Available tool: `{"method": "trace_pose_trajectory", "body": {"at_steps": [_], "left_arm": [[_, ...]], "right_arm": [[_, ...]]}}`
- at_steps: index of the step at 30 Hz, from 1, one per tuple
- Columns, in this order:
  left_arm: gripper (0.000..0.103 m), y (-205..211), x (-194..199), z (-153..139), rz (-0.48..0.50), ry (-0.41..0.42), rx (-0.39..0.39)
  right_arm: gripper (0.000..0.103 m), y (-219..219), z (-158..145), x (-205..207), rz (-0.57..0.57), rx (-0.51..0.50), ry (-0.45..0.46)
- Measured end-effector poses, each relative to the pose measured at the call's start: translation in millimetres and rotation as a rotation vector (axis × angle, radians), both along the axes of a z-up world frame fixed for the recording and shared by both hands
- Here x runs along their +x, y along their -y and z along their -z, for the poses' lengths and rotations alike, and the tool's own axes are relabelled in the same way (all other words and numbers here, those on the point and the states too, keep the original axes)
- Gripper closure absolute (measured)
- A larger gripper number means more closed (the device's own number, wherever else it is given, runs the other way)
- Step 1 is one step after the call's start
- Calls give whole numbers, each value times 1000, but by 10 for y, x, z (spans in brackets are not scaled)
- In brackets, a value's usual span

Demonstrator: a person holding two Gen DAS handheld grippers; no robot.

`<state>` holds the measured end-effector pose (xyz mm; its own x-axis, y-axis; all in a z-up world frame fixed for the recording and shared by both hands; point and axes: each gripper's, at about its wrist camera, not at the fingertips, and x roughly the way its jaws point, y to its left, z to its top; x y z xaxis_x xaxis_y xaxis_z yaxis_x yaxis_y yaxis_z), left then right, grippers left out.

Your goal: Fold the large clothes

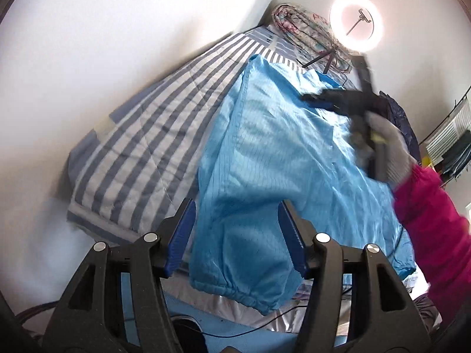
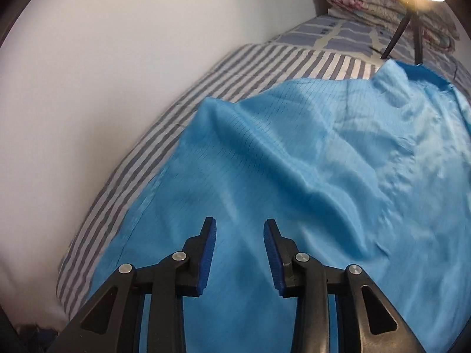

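A large light-blue garment (image 1: 279,153) lies spread on the striped bed, one sleeve with an elastic cuff (image 1: 250,292) hanging over the near edge. My left gripper (image 1: 236,209) hovers open just above that sleeve, with nothing between its blue pads. In the left wrist view a grey-gloved hand (image 1: 388,150) with a pink sleeve holds my right gripper (image 1: 321,100) over the garment's far part, blurred. In the right wrist view the right gripper (image 2: 240,225) stands open above the rumpled blue garment (image 2: 294,161), its pads gripping no cloth. The collar (image 2: 394,82) rises at the far end.
The bed has a blue-and-white striped sheet (image 1: 141,147) against a white wall (image 1: 88,58). A folded floral quilt (image 1: 306,29) lies at the head. A ring light (image 1: 356,23) on a small tripod stands there. Hanging clothes (image 1: 453,147) are at the right. Cables (image 1: 235,334) run below the bed edge.
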<state>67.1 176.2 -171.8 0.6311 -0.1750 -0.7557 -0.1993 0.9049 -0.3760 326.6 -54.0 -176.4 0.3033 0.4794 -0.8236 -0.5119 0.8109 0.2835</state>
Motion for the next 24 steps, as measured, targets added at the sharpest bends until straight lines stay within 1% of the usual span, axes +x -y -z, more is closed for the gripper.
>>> {"method": "trace_pose_trajectory", "body": {"at_steps": [1,2,3,4,5,8,9,10,11,12,13,15,17,19,20,21,22,23,24], "left_arm": [[44,-9,54,12,3,-15,8],[48,-18,150,51,15,-44,11],[58,-34,233,94,17,-72,7],[64,-47,298,136,28,-92,-7],[64,-43,397,183,50,-113,-25],[64,-28,535,251,68,-134,-41],[68,-23,562,265,71,-136,-54],[80,-22,591,280,69,-139,-65],[87,-26,620,306,60,-151,-72],[96,-35,610,313,49,-153,-79],[96,-39,606,316,43,-151,-86],[98,-26,589,294,36,-136,-79],[101,12,581,262,40,-119,-53],[102,21,547,246,37,-114,-38],[102,23,533,243,29,-112,-26],[102,27,514,242,22,-115,-12],[102,20,480,245,5,-118,12],[102,0,463,256,-10,-122,29],[102,-27,445,293,-23,-134,38]], "right_arm": [[67,93,-36,-87,8,-1,0],[60,228,-67,-202,29,1,-7],[49,365,-80,-302,60,0,-15],[45,497,-80,-412,88,1,-21],[39,586,-75,-470,103,3,-33],[39,832,32,-701,127,37,-102],[39,891,82,-737,132,61,-132],[40,926,115,-765,137,79,-154],[40,964,149,-806,143,96,-172],[41,981,180,-842,145,106,-184],[43,963,217,-883,144,111,-190],[56,938,274,-922,134,122,-207],[65,905,314,-956,121,142,-222],[71,854,339,-987,110,163,-227],[78,842,356,-1022,106,168,-230],[89,802,364,-1031,101,172,-233],[93,770,371,-1045,100,172,-234],[100,718,375,-1050,95,176,-232],[102,664,373,-1047,91,186,-232]]}}
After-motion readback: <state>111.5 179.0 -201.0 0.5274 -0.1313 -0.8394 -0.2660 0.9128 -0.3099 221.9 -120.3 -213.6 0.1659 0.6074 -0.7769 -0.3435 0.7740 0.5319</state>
